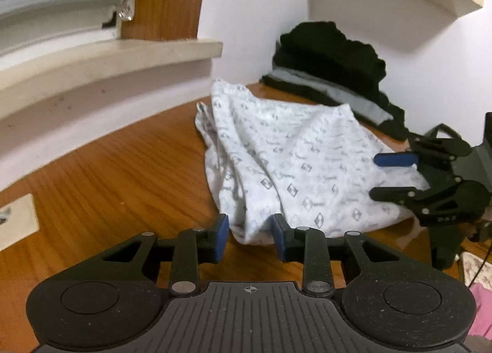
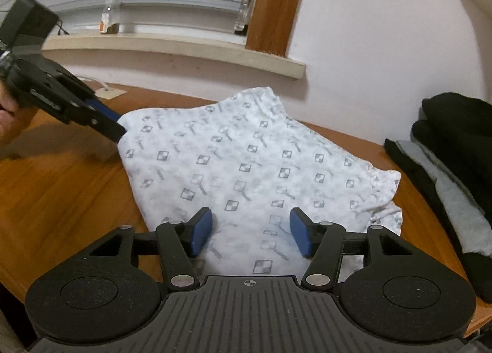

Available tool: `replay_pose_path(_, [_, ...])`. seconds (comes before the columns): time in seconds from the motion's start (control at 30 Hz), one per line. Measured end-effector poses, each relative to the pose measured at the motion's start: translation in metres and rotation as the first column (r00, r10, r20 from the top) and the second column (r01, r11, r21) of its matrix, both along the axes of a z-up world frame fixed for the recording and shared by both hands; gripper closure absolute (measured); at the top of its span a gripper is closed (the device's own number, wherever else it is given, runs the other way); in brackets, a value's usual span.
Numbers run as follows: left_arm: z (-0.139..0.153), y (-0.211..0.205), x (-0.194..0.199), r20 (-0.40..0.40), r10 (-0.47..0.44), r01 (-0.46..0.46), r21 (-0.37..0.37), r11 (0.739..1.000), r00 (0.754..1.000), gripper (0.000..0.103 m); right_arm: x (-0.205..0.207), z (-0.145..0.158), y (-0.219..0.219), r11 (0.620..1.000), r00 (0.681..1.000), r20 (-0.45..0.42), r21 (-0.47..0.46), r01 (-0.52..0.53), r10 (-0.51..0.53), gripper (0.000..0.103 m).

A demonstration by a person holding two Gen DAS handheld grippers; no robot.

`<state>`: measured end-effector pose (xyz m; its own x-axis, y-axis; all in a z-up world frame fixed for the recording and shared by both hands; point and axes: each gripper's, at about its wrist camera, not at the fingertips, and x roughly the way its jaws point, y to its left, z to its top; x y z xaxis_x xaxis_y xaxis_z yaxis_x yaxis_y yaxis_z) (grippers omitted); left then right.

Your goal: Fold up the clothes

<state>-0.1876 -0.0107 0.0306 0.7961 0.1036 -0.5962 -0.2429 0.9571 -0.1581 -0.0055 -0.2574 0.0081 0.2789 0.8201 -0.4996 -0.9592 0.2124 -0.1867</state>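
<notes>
Wooden counter (image 2: 61, 187) under window sill; patterned white garment (image 2: 246, 165) mid-frame, partly folded. Left hand-held gripper (image 1: 250, 237) parted around near corner, right hand-held gripper (image 2: 250, 231) released above hem. Next: probably clamp, fold over

Your left gripper (image 1: 250, 237) sits low near the table's front edge, jaws parted with a narrow gap, blue pads (image 1: 222, 237) facing each other. Your right gripper (image 2: 250, 234) hangs toward the table's right edge, jaws spread wider, nothing pinched between them. In the right wrist view your left hand (image 2: 7, 120) shows at the frame's left edge, wrapped around the left gripper's handle.
</notes>
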Motion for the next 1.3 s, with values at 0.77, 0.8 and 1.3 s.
replay_pose_path(0.77, [0.043,0.020,0.007,0.007,0.028,-0.028,0.118,0.993,1.000,0.070,0.033,0.011,-0.033,0.994,0.985,-0.157,0.069,0.082,-0.071,0.046])
replay_pose_path(0.8, [0.044,0.020,0.016,0.010,0.015,-0.016,0.117,0.993,1.000,0.069,0.035,0.009,-0.032,0.995,0.983,-0.166,0.056,0.087,-0.077,0.046])
replay_pose_path(1.3, [0.002,0.059,0.112,-0.053,-0.009,0.011,0.031,0.999,0.999,0.052,0.098,0.020,-0.038,0.983,0.955,-0.239,0.017,0.183,-0.173,0.044])
